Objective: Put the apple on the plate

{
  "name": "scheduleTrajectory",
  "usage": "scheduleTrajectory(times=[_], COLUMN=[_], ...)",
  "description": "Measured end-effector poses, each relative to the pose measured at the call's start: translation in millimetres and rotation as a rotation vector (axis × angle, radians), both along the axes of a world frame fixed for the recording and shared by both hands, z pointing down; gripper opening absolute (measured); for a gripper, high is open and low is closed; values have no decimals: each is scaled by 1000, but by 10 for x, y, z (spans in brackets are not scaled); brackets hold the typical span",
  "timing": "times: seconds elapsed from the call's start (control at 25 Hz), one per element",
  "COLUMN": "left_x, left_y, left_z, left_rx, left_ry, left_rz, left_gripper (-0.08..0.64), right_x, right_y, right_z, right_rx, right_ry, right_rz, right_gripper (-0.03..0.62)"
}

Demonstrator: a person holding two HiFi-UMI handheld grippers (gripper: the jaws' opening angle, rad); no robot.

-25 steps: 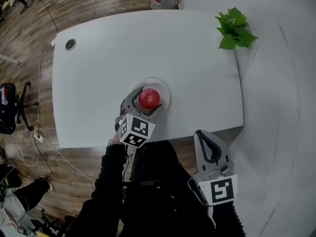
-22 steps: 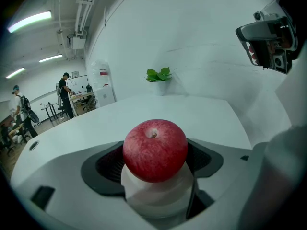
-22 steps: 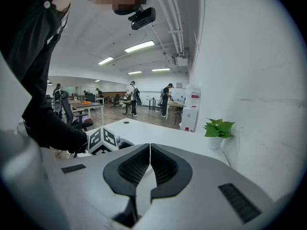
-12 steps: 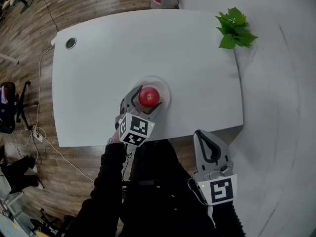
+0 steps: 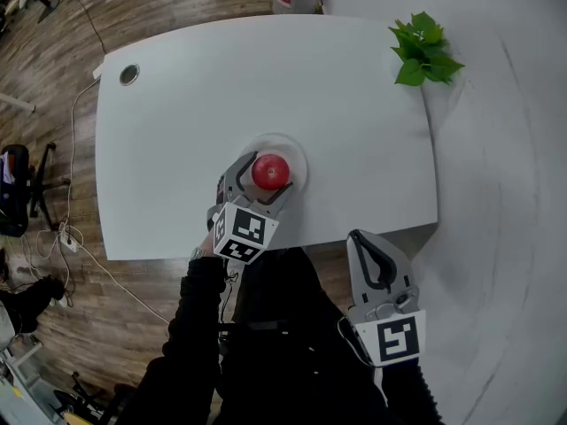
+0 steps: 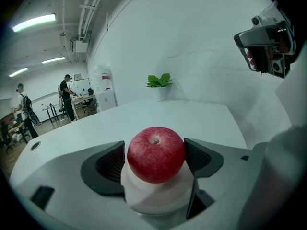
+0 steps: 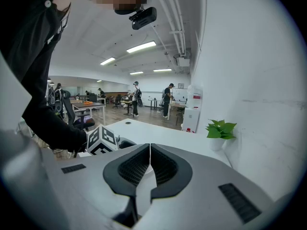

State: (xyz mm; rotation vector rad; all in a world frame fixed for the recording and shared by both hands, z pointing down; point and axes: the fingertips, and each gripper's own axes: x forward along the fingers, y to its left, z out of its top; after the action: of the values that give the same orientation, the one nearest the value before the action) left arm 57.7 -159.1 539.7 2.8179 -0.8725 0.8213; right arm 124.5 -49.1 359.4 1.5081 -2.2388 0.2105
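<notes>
Still, apple (image 5: 270, 172) unmoved over plate (image 5: 299, 156), left gripper (image 5: 263, 181) clamping it

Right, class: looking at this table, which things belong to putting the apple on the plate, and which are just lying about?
Part of the job:
apple
plate beneath it
left claw, closed on the apple

Just lying about:
potted plant at the table's far corner
cable hole
right claw, shut, holding nothing, off the table

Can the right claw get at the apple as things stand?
Probably not cleanly: the left claw is shut on the apple at the plate, covering both sides, and the right claw is shut, back off the table.
</notes>
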Motion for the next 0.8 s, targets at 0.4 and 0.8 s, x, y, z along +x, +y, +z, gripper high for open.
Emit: scheduleTrajectory(times=[0.4,0.8], left_x=[-36,-90], left_y=[11,21], left_z=[-109,-319], left_rx=[22,44], left_ry=[32,67], left_rz=[-23,-43], left_gripper=[374,374], right_x=[-29,-70], right_y=[7,-58], right_z=[0,-69], right_rx=[4,24], right_ry=[4,-2], right_rz=[-19,-36], right_gripper=[41,41])
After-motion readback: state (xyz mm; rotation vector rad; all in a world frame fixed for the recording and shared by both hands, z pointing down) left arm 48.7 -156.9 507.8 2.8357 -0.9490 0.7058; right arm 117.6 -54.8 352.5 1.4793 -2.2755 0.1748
